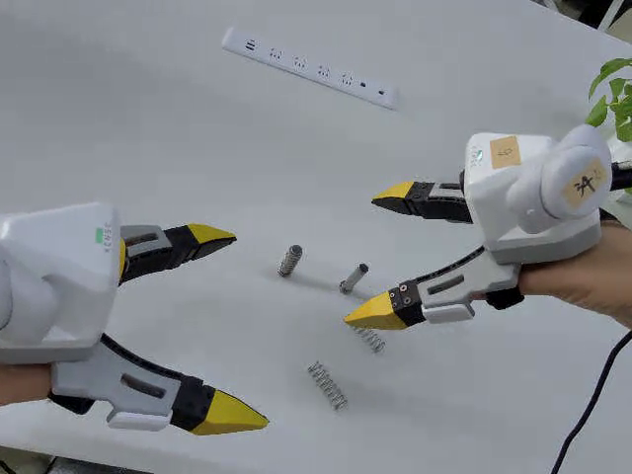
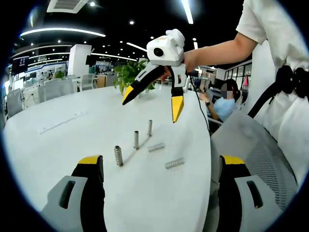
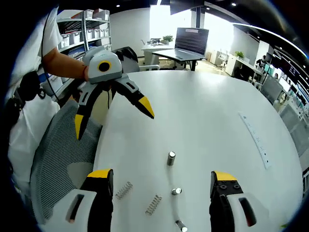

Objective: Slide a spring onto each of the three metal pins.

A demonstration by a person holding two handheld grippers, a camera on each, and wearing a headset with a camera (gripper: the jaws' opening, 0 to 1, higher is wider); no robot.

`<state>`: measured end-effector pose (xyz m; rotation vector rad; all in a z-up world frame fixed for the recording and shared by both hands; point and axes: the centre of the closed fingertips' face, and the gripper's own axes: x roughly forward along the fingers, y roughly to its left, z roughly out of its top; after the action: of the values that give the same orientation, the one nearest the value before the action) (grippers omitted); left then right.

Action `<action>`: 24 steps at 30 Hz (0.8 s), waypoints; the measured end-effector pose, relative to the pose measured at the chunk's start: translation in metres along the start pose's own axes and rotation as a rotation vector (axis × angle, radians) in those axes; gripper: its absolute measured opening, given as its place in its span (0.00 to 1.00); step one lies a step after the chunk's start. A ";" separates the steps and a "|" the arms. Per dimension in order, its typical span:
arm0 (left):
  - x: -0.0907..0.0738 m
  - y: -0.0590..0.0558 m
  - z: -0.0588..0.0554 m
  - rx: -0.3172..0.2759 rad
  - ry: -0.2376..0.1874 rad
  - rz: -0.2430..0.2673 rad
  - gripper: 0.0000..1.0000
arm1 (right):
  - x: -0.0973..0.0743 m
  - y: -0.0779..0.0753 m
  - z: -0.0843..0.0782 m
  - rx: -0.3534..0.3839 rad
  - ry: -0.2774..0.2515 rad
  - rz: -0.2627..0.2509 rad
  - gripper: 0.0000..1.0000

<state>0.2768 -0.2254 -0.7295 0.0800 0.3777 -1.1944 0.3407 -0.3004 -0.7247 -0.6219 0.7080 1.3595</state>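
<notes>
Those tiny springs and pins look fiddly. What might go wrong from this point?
1. The loose springs lie flat on the smooth table. Pinched by the pointed jaws, one might squirt out or roll away.
2. The bare pins are thin and upright, and the right gripper hangs open close by them. If they are not fixed down, a nudge may topple one.

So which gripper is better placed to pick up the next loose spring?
Right, probably: the right gripper is open with its lower jaw tip beside a loose spring; the left gripper sits farther off.
</notes>
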 end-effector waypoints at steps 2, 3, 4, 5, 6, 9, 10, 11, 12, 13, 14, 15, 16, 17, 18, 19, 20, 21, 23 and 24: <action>0.000 -0.001 0.001 0.006 0.010 -0.005 0.99 | -0.007 0.000 -0.005 0.011 -0.014 -0.015 0.83; 0.001 -0.002 0.001 0.015 0.021 -0.009 0.98 | -0.011 -0.003 -0.009 0.023 -0.033 -0.025 0.83; 0.001 -0.003 0.001 0.019 0.026 -0.011 0.98 | -0.014 -0.002 -0.010 0.032 -0.041 -0.030 0.84; 0.001 -0.003 0.002 0.023 0.032 -0.014 0.98 | -0.019 0.000 -0.012 0.042 -0.055 -0.038 0.85; 0.002 -0.004 0.002 0.026 0.037 -0.017 0.98 | -0.022 0.001 -0.013 0.046 -0.063 -0.045 0.85; 0.004 -0.006 0.004 0.044 0.057 -0.029 0.98 | -0.031 0.007 -0.019 0.068 -0.090 -0.063 0.87; 0.005 -0.006 0.004 0.052 0.069 -0.035 0.98 | -0.035 0.009 -0.023 0.080 -0.104 -0.074 0.87; 0.006 -0.007 0.004 0.061 0.079 -0.040 0.98 | -0.037 0.010 -0.026 0.084 -0.111 -0.080 0.88; 0.007 -0.008 0.004 0.068 0.086 -0.045 0.98 | -0.039 0.012 -0.030 0.092 -0.118 -0.086 0.88; 0.008 -0.009 0.004 0.076 0.096 -0.050 0.97 | -0.042 0.013 -0.034 0.103 -0.127 -0.094 0.89; 0.009 -0.009 0.003 0.087 0.109 -0.053 0.97 | -0.044 0.014 -0.037 0.114 -0.136 -0.100 0.90; 0.011 -0.011 0.004 0.094 0.117 -0.062 0.97 | -0.047 0.016 -0.042 0.124 -0.150 -0.111 0.90; 0.013 -0.011 0.004 0.099 0.124 -0.067 0.97 | -0.049 0.017 -0.047 0.134 -0.152 -0.118 0.91; 0.014 -0.012 0.003 0.105 0.133 -0.072 0.97 | -0.051 0.018 -0.051 0.145 -0.155 -0.124 0.91; 0.016 -0.013 0.003 0.120 0.148 -0.082 0.97 | -0.055 0.020 -0.057 0.160 -0.165 -0.132 0.91; 0.018 -0.014 0.002 0.130 0.158 -0.088 0.96 | -0.057 0.022 -0.060 0.165 -0.173 -0.139 0.92; 0.020 -0.015 0.003 0.134 0.162 -0.095 0.96 | -0.060 0.023 -0.065 0.177 -0.180 -0.149 0.92; 0.022 -0.015 0.003 0.133 0.163 -0.100 0.96 | -0.062 0.024 -0.069 0.186 -0.185 -0.155 0.93; 0.026 -0.015 0.001 0.154 0.193 -0.114 0.94 | -0.071 0.020 -0.081 0.204 -0.208 -0.168 0.93; 0.027 -0.016 0.000 0.163 0.204 -0.122 0.92 | -0.073 0.021 -0.085 0.209 -0.212 -0.173 0.93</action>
<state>0.2707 -0.2555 -0.7362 0.3257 0.4683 -1.3409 0.3069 -0.4091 -0.7239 -0.3572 0.6007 1.1535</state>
